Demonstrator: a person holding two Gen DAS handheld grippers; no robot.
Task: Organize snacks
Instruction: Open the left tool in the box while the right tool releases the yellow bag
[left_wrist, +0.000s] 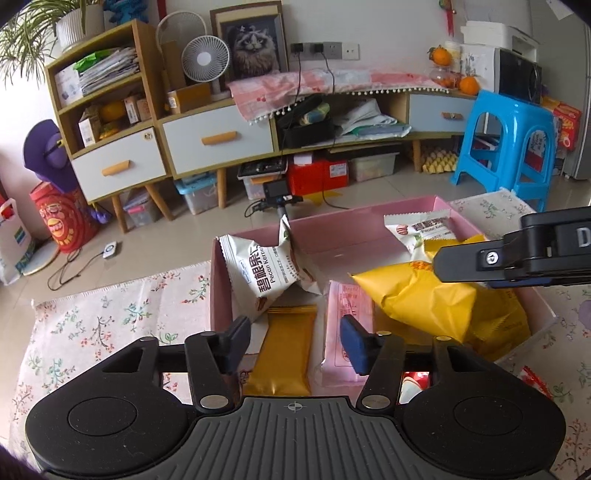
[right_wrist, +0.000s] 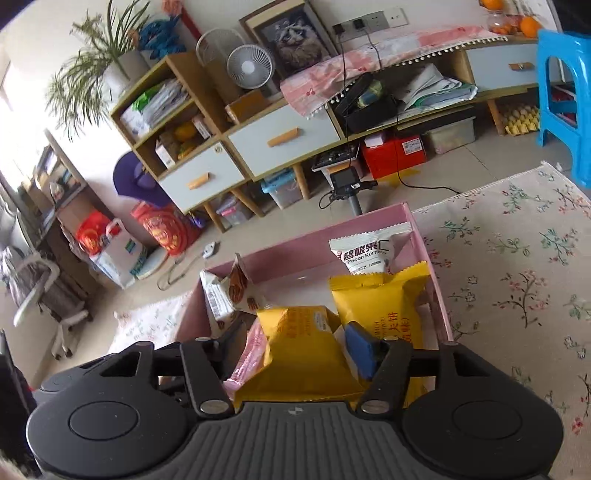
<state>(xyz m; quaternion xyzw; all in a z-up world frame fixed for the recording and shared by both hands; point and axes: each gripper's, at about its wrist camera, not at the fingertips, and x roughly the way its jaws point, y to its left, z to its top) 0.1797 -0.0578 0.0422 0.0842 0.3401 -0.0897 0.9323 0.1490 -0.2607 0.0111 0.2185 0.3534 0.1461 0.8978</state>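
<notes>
A pink box sits on a floral cloth and holds snack packets. My left gripper is open and empty above the box's near end, over a gold bar packet and a pink packet. A white pecan packet leans in the box's left corner, and another lies at the back right. My right gripper is shut on a yellow snack bag, held over the box; the bag also shows in the left wrist view. Another yellow packet lies in the box beneath.
The floral cloth spreads right of the box. A red-and-white packet lies on it near the box's right corner. A camera on a stand is beyond the box. A blue stool and cabinets stand farther back.
</notes>
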